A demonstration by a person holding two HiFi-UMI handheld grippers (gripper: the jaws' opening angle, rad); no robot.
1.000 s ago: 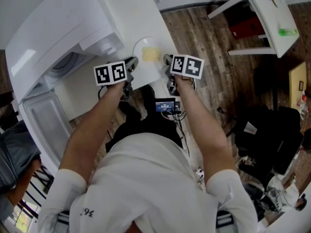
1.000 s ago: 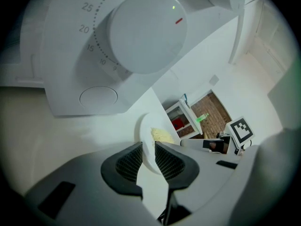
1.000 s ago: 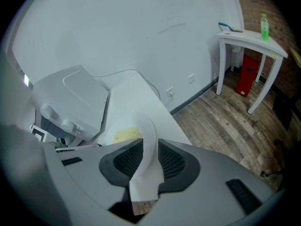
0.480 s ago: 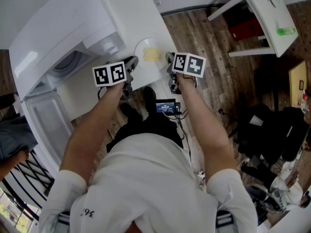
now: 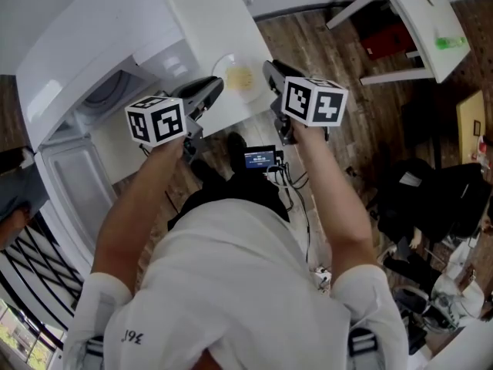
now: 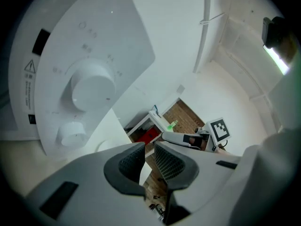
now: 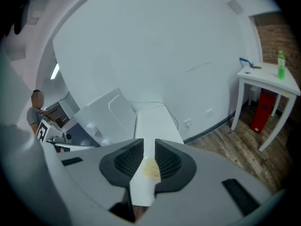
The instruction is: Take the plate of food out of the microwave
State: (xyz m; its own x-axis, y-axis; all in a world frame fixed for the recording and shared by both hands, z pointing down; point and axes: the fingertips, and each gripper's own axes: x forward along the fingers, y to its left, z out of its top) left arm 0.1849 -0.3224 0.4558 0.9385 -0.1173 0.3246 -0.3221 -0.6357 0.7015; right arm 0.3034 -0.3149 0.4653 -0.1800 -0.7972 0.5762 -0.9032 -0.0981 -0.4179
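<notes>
The left gripper [image 5: 206, 91] and right gripper [image 5: 272, 73] are each clamped on opposite rims of the plate [image 5: 223, 68], which hangs beside the microwave [image 5: 85, 60], over the bench [image 5: 204, 18]. Move both hands level and in step so the yellow food [image 5: 240, 78] does not slide.

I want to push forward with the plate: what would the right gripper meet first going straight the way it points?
The right gripper, clamped on the plate, would probably meet the white counter beside the microwave first, with the wall behind it; depth is hard to judge.
</notes>
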